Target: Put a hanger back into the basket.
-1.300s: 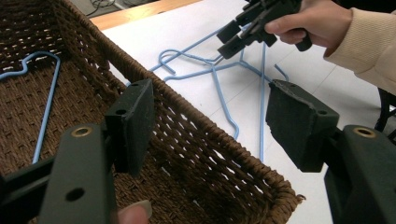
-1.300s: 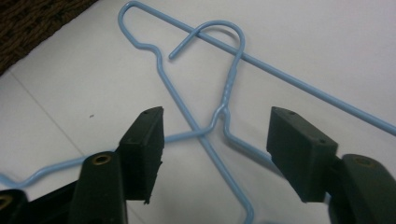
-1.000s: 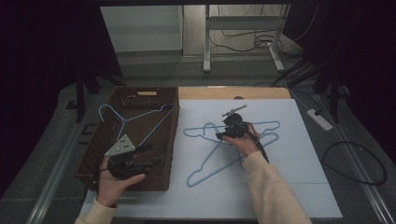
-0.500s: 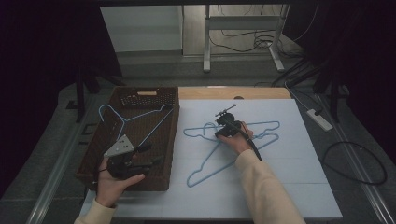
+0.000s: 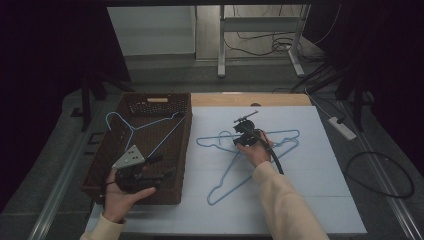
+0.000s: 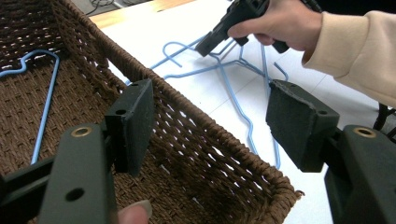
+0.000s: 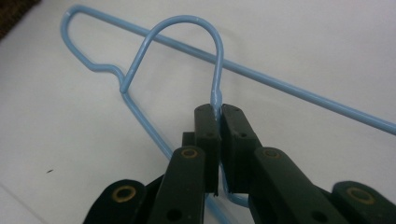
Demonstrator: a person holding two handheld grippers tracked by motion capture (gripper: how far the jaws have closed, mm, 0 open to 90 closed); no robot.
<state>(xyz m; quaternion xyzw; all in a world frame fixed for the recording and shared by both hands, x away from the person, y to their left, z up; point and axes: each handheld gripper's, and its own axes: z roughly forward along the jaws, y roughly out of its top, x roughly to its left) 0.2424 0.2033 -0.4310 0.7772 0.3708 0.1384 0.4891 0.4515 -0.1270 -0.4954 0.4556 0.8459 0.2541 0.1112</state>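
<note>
A white sheet (image 5: 300, 200) is covering most of the table, and a brown woven basket (image 5: 107, 165) is sitting along its left edge. One blue wire hanger (image 5: 145, 131) is lying inside the basket, toward its far end. Two more blue hangers are lying crossed on the sheet near its far-middle: the lower hanger (image 5: 227, 175) is stretching toward the near edge, and the upper hanger (image 5: 287, 142) is lying across it toward the right.

The left gripper (image 5: 150, 167) is resting over the near end of the basket in the person's left hand (image 5: 122, 195), its jaws standing wide with nothing between them; in the left gripper view they are straddling the basket's right wall (image 6: 196, 135).

The right gripper (image 5: 240, 136), held by the right hand (image 5: 257, 150), is working at the point where the two hangers cross. Its jaws have just been closing, and in the right gripper view they are now pinching the neck of a hanger hook (image 7: 187, 32) just below its curve, with the wire clamped between the pads (image 7: 208, 123).

The step in hand looks like the grasp itself: taking one hanger off the sheet, probably to join the one in the basket. The next move is likely calling for a lift straight up so the gripped hanger clears the other wire it is crossing, then a carry left over the basket wall. A thin wire held at the neck may swing or snag the second hanger.
</note>
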